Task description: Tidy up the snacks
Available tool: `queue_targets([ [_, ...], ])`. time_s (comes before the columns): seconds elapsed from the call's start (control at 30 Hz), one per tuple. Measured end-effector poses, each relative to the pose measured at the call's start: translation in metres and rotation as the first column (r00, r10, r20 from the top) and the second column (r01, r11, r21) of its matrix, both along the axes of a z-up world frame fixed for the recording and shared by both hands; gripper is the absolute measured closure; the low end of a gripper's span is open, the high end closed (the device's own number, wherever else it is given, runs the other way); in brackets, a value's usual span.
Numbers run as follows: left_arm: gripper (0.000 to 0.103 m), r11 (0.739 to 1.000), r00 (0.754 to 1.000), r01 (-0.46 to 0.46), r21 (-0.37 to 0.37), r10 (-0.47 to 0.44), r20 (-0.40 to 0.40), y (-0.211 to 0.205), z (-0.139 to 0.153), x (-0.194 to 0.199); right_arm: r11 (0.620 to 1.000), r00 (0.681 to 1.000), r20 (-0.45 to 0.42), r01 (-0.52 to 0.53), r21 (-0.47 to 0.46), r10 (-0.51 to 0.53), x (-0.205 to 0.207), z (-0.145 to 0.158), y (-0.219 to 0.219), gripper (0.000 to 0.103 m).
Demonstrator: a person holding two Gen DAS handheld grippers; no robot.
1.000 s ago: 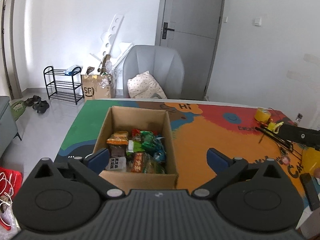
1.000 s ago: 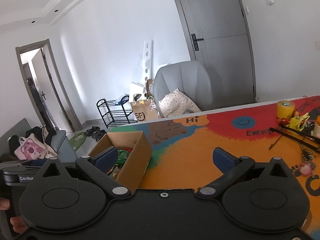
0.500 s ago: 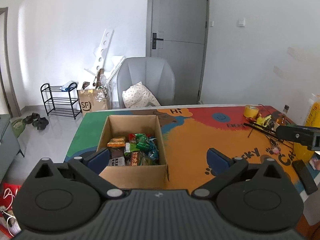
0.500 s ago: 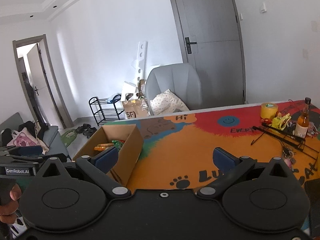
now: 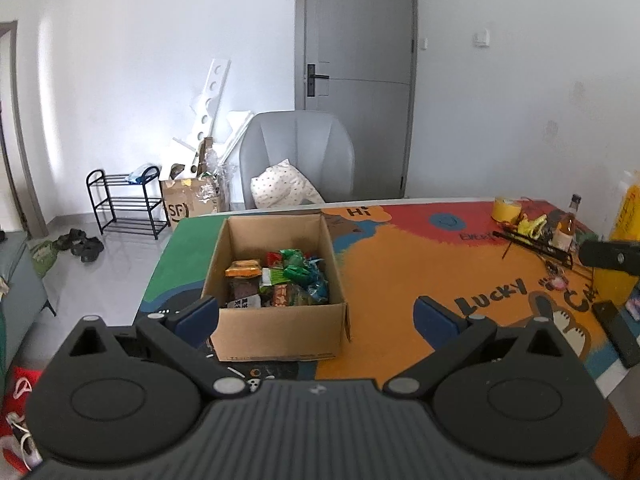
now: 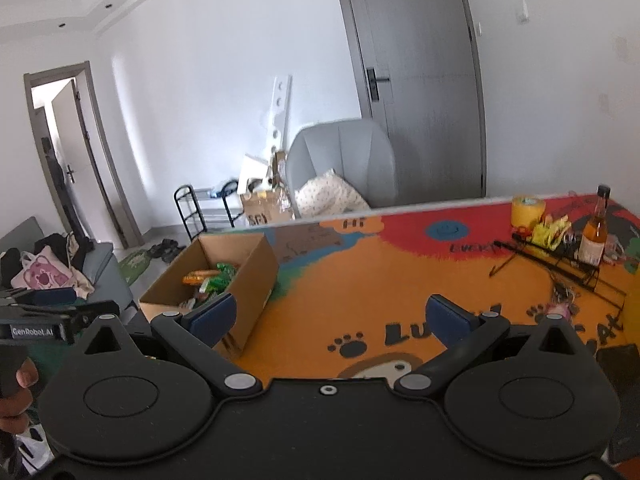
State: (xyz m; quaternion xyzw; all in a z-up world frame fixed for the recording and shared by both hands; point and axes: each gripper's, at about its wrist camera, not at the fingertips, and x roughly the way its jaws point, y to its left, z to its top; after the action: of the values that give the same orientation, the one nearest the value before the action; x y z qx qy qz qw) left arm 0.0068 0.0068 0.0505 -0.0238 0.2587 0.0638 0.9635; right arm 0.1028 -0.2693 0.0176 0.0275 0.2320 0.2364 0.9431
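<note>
Lengthwise, the snack-filled cardboard box (image 5: 276, 320) runs away from both empty grippers, whose jaws stand spread wide.

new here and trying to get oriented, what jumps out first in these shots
An open cardboard box holding bright snack packets sits on the left part of a loudly coloured cartoon table mat. Both the left gripper and the right gripper hang open and empty above the near edge. Clutter with a yellow tape roll fills the far right corner.
</note>
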Motion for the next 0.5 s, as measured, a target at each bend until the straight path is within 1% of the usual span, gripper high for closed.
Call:
queue_targets([
  [0.3,0.000,0.999,1.000,-0.007,-0.040,0.006,-0.017,0.0069,-0.0025,0.0004,1.000,1.000,-0.018,0.020,-0.009,-0.020,0.0018,-0.0034,-0.0034,0.000],
  [0.5,0.000,0.999,1.000,0.000,-0.039,-0.001,-0.027,0.0053,-0.0039,0.0016,1.000,1.000,-0.024,0.019,-0.016,-0.019,0.0017,-0.0047,-0.0036,0.000],
])
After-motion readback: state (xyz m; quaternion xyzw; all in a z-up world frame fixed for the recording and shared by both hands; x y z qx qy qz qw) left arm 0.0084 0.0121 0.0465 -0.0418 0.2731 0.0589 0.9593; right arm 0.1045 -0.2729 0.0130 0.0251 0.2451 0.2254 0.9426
